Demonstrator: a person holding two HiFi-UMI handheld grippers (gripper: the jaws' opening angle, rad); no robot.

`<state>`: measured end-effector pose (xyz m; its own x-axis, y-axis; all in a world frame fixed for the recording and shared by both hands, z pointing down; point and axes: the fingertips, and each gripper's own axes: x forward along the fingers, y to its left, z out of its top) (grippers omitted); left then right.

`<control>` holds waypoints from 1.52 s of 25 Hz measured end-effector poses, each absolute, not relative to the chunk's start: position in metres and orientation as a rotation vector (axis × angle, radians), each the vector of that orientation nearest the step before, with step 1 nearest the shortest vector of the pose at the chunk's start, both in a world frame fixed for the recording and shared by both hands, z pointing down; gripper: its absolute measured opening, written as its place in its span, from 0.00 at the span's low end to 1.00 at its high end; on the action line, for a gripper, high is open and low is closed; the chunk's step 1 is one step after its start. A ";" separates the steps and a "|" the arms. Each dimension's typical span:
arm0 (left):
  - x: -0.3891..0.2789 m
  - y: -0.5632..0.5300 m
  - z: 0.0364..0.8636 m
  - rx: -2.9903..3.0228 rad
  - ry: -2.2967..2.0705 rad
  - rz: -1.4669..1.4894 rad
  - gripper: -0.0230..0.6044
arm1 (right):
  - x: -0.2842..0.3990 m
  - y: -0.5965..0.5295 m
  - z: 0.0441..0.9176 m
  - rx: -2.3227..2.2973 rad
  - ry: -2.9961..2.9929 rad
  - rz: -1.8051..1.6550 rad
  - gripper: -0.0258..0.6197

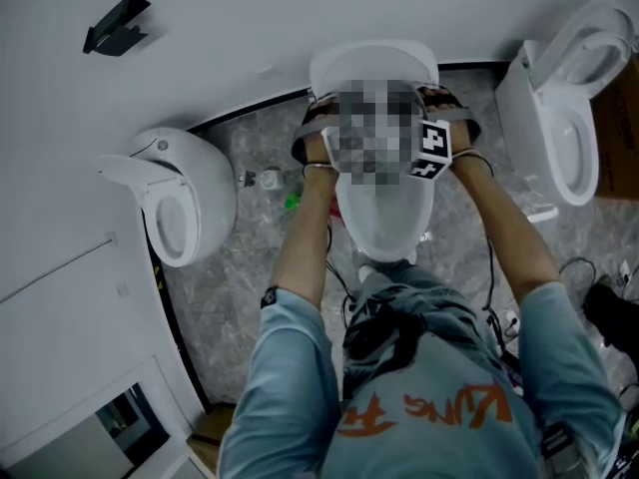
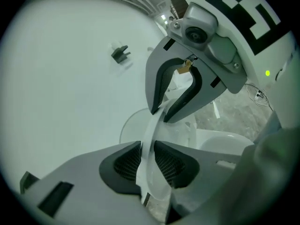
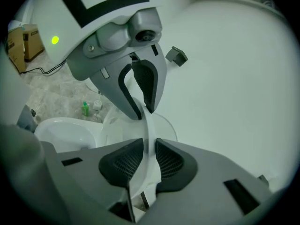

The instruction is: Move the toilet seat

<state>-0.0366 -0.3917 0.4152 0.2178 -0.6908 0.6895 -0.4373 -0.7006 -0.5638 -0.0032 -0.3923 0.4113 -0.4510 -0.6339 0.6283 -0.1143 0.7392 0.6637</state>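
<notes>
**Item:** toilet seat [image 2: 153, 125]; thin white glossy curved rim, seen edge-on.
**Location:** middle toilet [image 1: 384, 218], 12 o'clock from person in head view; further toilets at 9 and 2 o'clock.
**Grip:** left hand-held gripper [image 2: 147, 146] narrow, pads pressed on seat rim. Right hand-held gripper [image 3: 150, 144] likewise clamped on rim, just beside left one.
**Step (judged):** grasp made, swing of seat in hand; seat appears off bowl, exact tilt unclear.
**Next needs:** both hands moving together, arc about rear hinge, firm hold since rim looks slippery.

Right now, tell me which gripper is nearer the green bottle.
Left. The left gripper clamps the seat on the green bottle's side; the right gripper clamps its far side.
</notes>
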 end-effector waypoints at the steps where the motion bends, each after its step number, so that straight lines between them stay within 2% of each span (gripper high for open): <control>1: -0.036 -0.399 0.415 -2.221 1.076 -1.486 0.16 | -0.004 -0.399 0.412 0.575 -1.983 -0.664 0.15; 28: -0.050 -0.507 0.433 -2.238 1.157 -1.434 0.18 | -0.016 -0.510 0.430 0.703 -2.118 -0.447 0.16; 35: -0.051 -0.499 0.431 -2.380 1.139 -1.231 0.18 | -0.011 -0.505 0.433 0.695 -2.145 -0.114 0.19; 38: -0.054 -0.500 0.418 -2.572 1.206 -1.141 0.18 | -0.002 -0.511 0.409 0.841 -2.265 0.164 0.22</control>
